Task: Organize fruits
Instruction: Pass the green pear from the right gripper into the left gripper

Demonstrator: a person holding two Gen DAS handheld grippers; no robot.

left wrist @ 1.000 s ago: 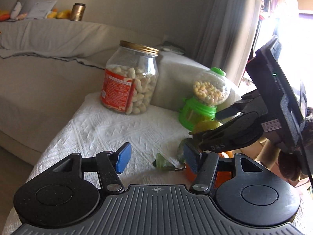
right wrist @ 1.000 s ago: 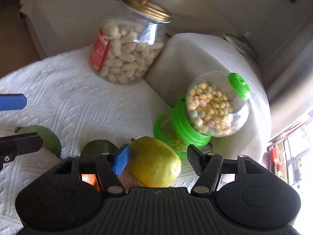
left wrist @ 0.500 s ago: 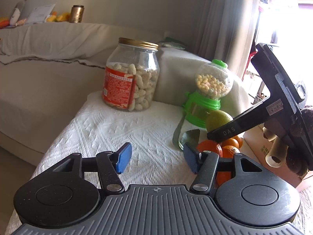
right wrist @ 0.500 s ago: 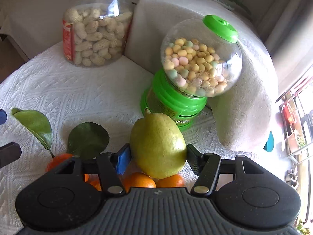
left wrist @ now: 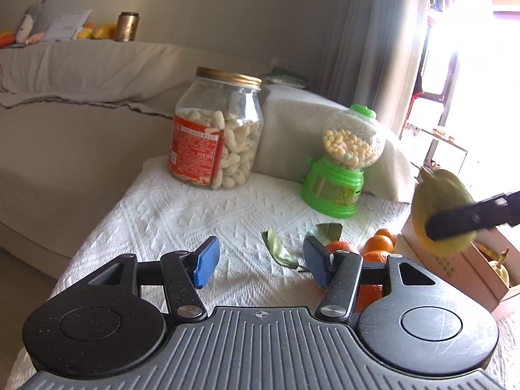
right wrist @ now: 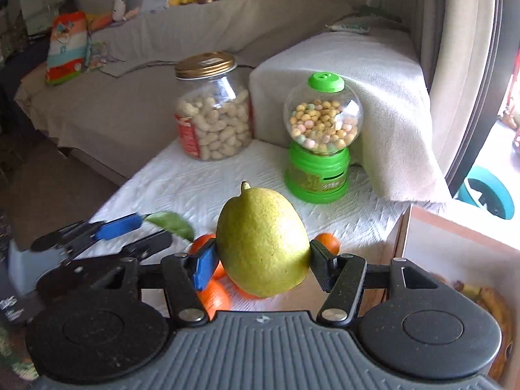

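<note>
White patterned cloth covered the tabletop, where a peanut jar and a green candy dispenser stood. Your right tool pinched a yellow-green, finely speckled pear, stem up, held above the oranges lying on the cloth beside a cardboard box. Your left tool had its fingers spread, holding nothing.

Probably living room: sofa, curtains
</note>
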